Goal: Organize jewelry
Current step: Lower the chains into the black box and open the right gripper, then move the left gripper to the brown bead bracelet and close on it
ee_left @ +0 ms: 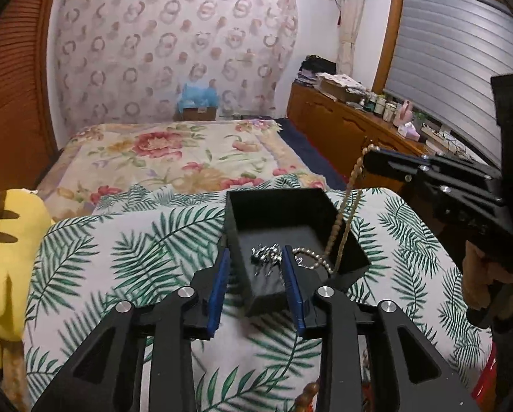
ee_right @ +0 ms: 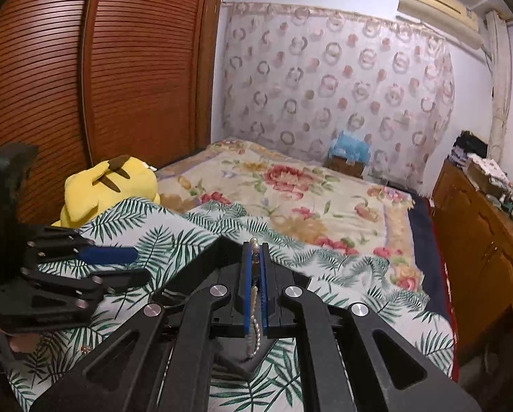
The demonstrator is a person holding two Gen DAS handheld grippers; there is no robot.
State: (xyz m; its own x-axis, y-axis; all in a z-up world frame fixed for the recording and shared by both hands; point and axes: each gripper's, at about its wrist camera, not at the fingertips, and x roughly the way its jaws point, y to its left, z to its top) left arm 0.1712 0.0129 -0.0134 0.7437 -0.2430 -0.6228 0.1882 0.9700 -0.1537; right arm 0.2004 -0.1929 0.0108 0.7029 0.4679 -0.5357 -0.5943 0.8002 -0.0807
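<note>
A black open box (ee_left: 339, 211) sits on the palm-leaf cloth. Inside it lie a silver chain piece (ee_left: 265, 255) and the lower end of a pearl necklace (ee_left: 332, 240). My left gripper (ee_left: 254, 257) is open at the box's near corner, its blue pads either side of the silver piece. My right gripper (ee_right: 254, 250) is shut on the pearl necklace (ee_right: 254, 295), which hangs down from it into the box. In the left wrist view the right gripper (ee_left: 368, 152) is above and right of the box. The left gripper (ee_right: 136, 264) shows at left in the right wrist view.
The palm-leaf cloth (ee_left: 136, 257) covers the bed end, over a floral blanket (ee_left: 187, 151). A yellow plush toy (ee_left: 6, 240) lies at the left. A wooden dresser (ee_left: 352, 127) with clutter stands along the right wall. A slatted wooden wardrobe (ee_right: 84, 86) stands at the left.
</note>
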